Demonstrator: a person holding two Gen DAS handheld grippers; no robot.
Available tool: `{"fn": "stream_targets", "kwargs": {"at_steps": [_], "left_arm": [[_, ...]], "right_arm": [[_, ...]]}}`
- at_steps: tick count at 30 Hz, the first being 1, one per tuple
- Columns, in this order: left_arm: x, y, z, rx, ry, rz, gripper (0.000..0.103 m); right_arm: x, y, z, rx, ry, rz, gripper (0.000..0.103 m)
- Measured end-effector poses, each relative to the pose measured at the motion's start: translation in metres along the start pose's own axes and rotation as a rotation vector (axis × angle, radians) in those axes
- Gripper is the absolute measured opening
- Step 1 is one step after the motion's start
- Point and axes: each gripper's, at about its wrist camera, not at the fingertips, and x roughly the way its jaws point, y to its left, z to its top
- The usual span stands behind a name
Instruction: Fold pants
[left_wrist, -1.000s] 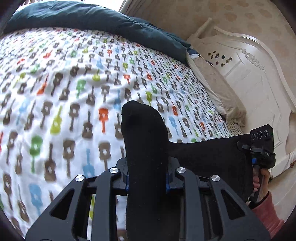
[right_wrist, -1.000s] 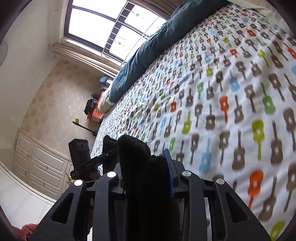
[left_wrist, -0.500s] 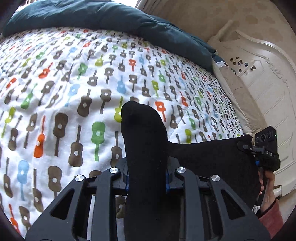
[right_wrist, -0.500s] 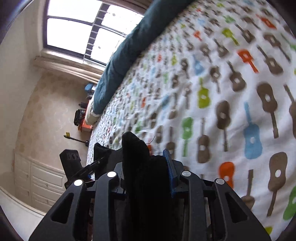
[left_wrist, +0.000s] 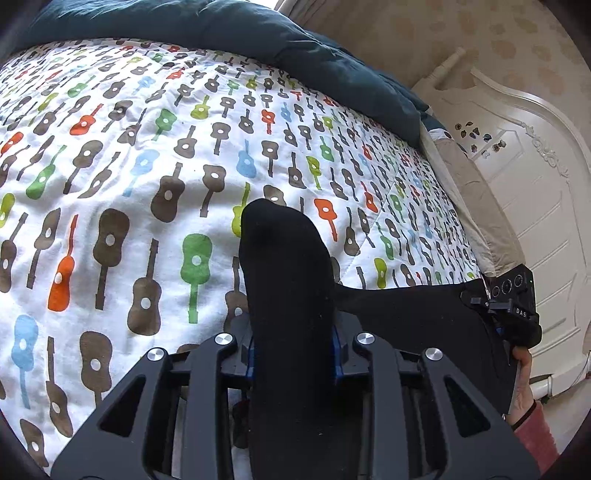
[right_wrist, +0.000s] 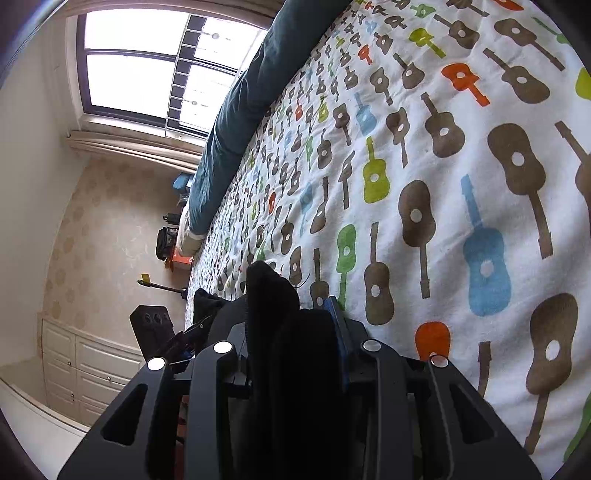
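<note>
The black pants (left_wrist: 284, 266) are pinched in both grippers and held stretched between them above the bed. My left gripper (left_wrist: 293, 339) is shut on one corner, a bunch of cloth sticking up past the jaws. The cloth runs right to my right gripper (left_wrist: 513, 314), seen at the right edge of the left wrist view. In the right wrist view my right gripper (right_wrist: 295, 332) is shut on the other corner of the pants (right_wrist: 271, 295), and the left gripper (right_wrist: 155, 328) shows at lower left. The rest of the pants hangs below, hidden.
The bed is covered by a white sheet with coloured guitar prints (left_wrist: 147, 166). A dark teal duvet (left_wrist: 258, 33) lies bunched along its far side. A white headboard (left_wrist: 524, 158) and pillow (left_wrist: 476, 206) are at right. A window (right_wrist: 147, 74) and white cabinets (right_wrist: 85, 369) are beyond the bed.
Both grippers have moved forward and lower over the bed with the pants still held; the guitar sheet looks nearer and larger in both views.
</note>
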Motion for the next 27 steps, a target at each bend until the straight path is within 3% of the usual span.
{"fn": "stream_targets", "kwargs": {"at_steps": [6, 9, 11, 13, 21, 27], "left_arm": [[0.001, 0.009, -0.002, -0.049, 0.009, -0.034, 0.041], [-0.008, 0.008, -0.006, -0.051, -0.007, -0.035, 0.056], [-0.019, 0.01, -0.011, -0.064, -0.009, -0.054, 0.072], [-0.029, 0.012, -0.019, -0.093, 0.001, -0.086, 0.077], [-0.078, 0.024, -0.093, -0.241, 0.036, -0.255, 0.081], [-0.096, 0.005, -0.143, -0.211, 0.012, -0.279, 0.087]], "right_arm": [[-0.003, -0.001, -0.001, 0.016, 0.001, 0.013, 0.035], [-0.008, 0.003, -0.005, 0.025, -0.011, 0.026, 0.045], [-0.016, 0.005, -0.01, 0.029, -0.02, 0.026, 0.05], [-0.03, 0.007, -0.019, 0.026, -0.029, 0.019, 0.054], [-0.093, 0.007, -0.083, 0.03, -0.096, 0.011, 0.07], [-0.107, 0.007, -0.126, 0.03, -0.11, -0.011, 0.074]]}}
